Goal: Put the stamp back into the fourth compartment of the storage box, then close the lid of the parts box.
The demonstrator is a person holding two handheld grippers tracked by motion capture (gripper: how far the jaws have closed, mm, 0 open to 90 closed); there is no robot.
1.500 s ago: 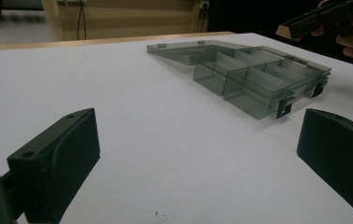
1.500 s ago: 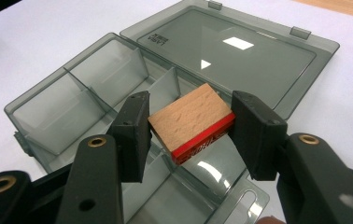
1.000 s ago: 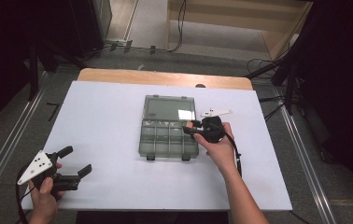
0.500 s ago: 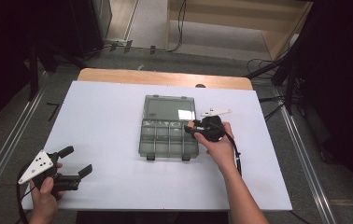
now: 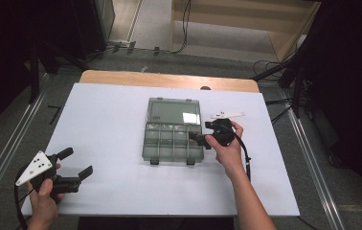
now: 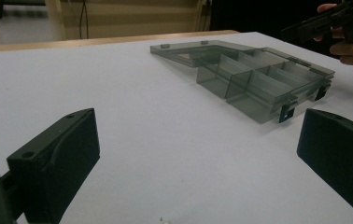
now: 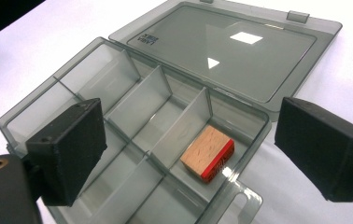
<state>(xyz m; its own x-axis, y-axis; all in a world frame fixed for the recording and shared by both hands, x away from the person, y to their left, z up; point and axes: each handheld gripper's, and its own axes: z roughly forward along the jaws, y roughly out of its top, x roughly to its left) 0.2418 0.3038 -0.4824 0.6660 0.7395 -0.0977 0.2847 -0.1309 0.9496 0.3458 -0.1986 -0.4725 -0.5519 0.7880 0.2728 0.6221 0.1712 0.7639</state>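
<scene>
Right gripper (image 5: 203, 139): I am holding it over the right end of the organizer box (image 5: 173, 130), jaws spread wide with nothing between them; in the right gripper view the two pads are framing the compartments from above.

Wooden block (image 7: 208, 153): it is lying flat in an end compartment near the front edge, red-edged side facing me, apparently touching the divider on one side. I judge it has been set there and my open jaws are hanging over it for that reason.

Box lid (image 7: 226, 46): it is lying open and flat on the table beyond the compartments, so nothing is covering the tray and I am reaching straight down.

Left gripper (image 5: 71, 167): I am resting it low at the near left corner of the table (image 5: 107, 120), jaws wide apart and empty, well apart from the box. I judge I am parking it there to keep clear.

Edges: the dividers are standing upright and thin; the block's compartment is leaving little slack beside it, so any regrasp is calling for a jaw on each free face.

Open room: the white tabletop is lying bare to the left and in front of the box. A small white part (image 5: 228, 115) is sitting just beyond my right hand (image 5: 227, 151), so I am minding that side.
</scene>
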